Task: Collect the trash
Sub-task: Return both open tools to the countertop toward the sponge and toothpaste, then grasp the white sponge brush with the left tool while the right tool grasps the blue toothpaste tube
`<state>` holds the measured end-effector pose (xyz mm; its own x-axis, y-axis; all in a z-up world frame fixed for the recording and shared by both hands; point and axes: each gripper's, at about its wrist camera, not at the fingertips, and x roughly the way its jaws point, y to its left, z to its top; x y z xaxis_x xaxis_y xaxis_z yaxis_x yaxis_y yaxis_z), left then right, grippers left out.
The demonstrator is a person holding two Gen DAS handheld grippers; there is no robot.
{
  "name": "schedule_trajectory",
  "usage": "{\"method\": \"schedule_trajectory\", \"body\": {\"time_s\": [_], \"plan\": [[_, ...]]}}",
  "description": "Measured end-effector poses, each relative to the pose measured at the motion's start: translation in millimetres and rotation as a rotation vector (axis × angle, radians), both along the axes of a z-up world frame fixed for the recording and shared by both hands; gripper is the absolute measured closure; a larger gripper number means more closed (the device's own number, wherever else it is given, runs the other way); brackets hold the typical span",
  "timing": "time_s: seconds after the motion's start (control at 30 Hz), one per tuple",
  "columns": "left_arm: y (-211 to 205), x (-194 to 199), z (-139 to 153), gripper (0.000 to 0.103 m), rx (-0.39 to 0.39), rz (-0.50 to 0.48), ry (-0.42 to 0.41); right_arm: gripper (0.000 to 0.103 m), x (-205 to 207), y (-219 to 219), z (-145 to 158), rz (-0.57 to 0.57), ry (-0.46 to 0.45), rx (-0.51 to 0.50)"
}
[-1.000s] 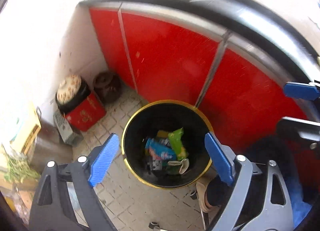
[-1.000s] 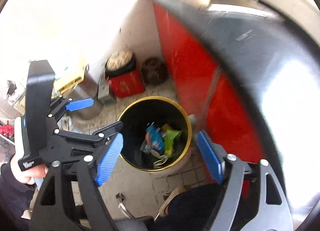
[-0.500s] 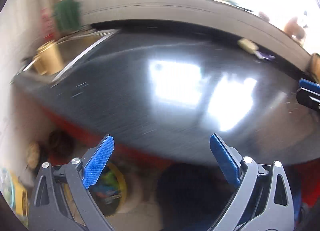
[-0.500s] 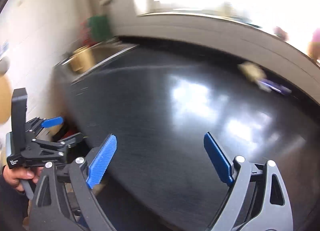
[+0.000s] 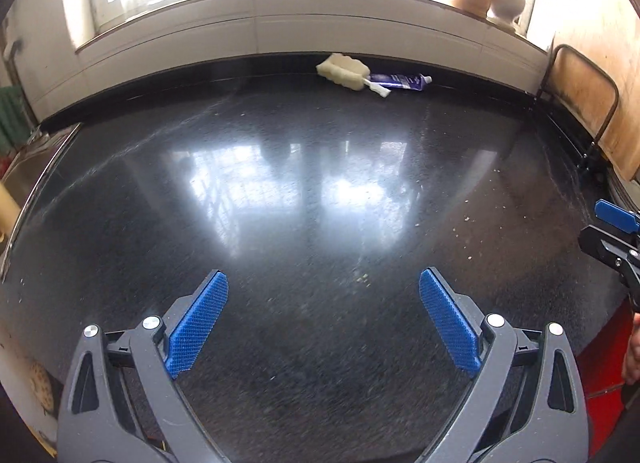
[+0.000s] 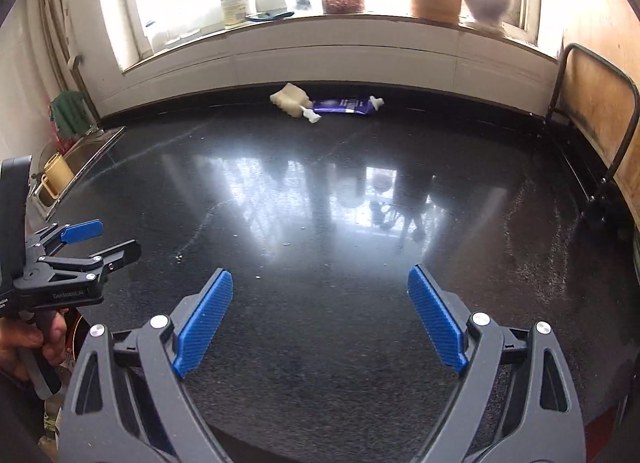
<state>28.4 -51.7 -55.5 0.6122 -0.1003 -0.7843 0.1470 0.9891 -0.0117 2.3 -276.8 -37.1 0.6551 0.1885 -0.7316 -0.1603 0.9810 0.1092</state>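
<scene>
A cream sponge [image 5: 342,71] [image 6: 289,99] and a purple tube [image 5: 398,81] [image 6: 344,106] lie together at the back of the black countertop [image 5: 280,183] [image 6: 320,183], against the wall under the window. A small white piece [image 6: 311,115] rests in front of them. My left gripper [image 5: 322,275] [image 6: 104,241] hovers open over the counter's near part, with nothing between its blue pads. My right gripper [image 6: 320,271] [image 5: 600,229] is beside it on the right, also open and holding nothing. Both are far from the sponge and tube.
Crumbs [image 5: 466,219] dot the counter's right side. A wooden board in a metal frame [image 6: 596,103] stands along the right edge. A sink [image 6: 80,151] with a yellow cup [image 6: 56,179] is at the left. Jars and a bottle [image 6: 235,3] line the windowsill.
Both grippers swung up from the black trash bin on the floor to face the countertop. The bin has left view and both pairs of jaws stand slightly wider.
</scene>
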Motion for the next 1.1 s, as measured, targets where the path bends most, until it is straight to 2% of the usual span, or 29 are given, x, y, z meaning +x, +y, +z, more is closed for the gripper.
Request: {"method": "schedule_trajectory", "body": {"time_s": [0.17, 0.3, 0.43, 0.53, 0.6, 0.67, 0.83, 1.1], "plan": [[-19.9, 25.5, -4.0, 0.009, 0.016, -0.011, 0.028, 0.017, 16.6, -11.8, -3.0, -0.001, 0.008, 0.014], [-44.2, 67.6, -13.8, 0.009, 0.056, -0.012, 0.052, 0.017, 45.2, -22.1, -11.8, 0.004, 0.034, 0.004], [-67.5, 123.2, -32.5, 0.009, 0.072, -0.003, 0.106, 0.017, 90.0, -32.2, -29.8, 0.012, 0.081, -0.013], [-79.7, 163.4, -44.9, 0.009, 0.099, 0.037, 0.109, 0.017, 126.5, -41.8, -45.7, 0.014, 0.13, -0.015], [-82.3, 187.2, -51.0, 0.008, 0.07, 0.06, 0.12, 0.017, 148.3, -46.4, -53.3, 0.017, 0.143, -0.028], [-85.2, 213.3, -51.6, 0.008, 0.052, 0.103, 0.109, 0.017, 176.1, -49.2, -60.6, 0.029, 0.151, -0.048], [-98.2, 266.9, -51.3, 0.008, 0.044, 0.131, 0.093, 0.017, 243.4, -55.7, -72.2, 0.062, 0.16, -0.034], [-101.4, 319.1, -49.6, 0.007, 0.044, 0.17, 0.084, 0.016, 327.6, -53.4, -77.5, 0.111, 0.137, -0.035]]}}
